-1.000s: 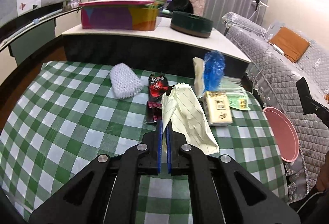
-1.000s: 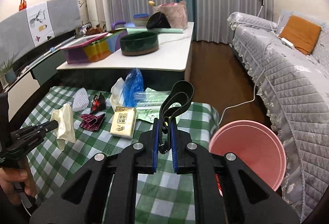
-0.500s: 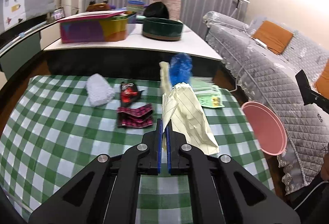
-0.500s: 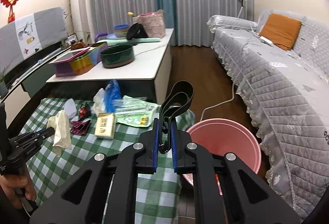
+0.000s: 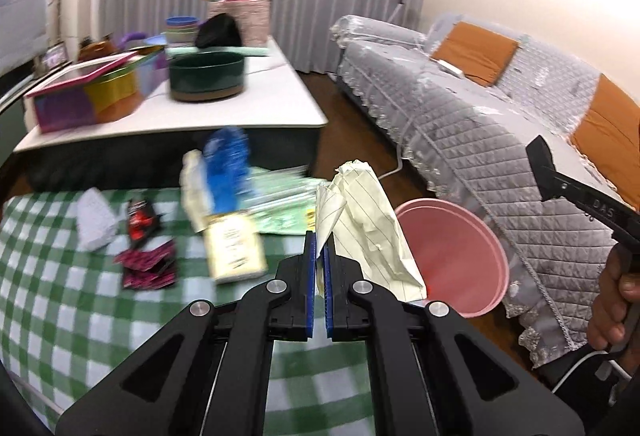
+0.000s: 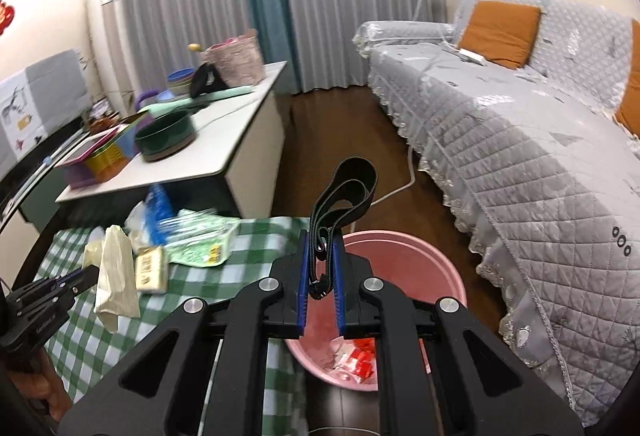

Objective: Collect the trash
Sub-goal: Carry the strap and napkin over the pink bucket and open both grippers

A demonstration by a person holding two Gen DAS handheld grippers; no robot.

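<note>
My left gripper (image 5: 319, 236) is shut on a crumpled sheet of pale lined paper (image 5: 368, 224), held above the right edge of the green checked table (image 5: 60, 300). A pink bin (image 5: 456, 256) stands on the floor just right of the table. My right gripper (image 6: 322, 236) is shut on a black elastic band (image 6: 352, 184) and hovers over the pink bin (image 6: 404, 252), which holds red and white wrappers. In the right wrist view the left gripper (image 6: 90, 276) shows at the left with the lined paper (image 6: 116, 276) hanging from it.
On the table lie a white sponge (image 5: 94, 218), red wrappers (image 5: 148, 264), a yellow packet (image 5: 234, 248), a blue plastic bag (image 5: 224, 164) and green packaging (image 5: 284, 208). A white counter (image 5: 280, 96) with bowls stands behind. A grey quilted sofa (image 6: 540, 164) fills the right.
Both grippers have swung to the right with their loads. The pink bin has come closer, and the right gripper now hangs over its opening. The left gripper has risen a little.
</note>
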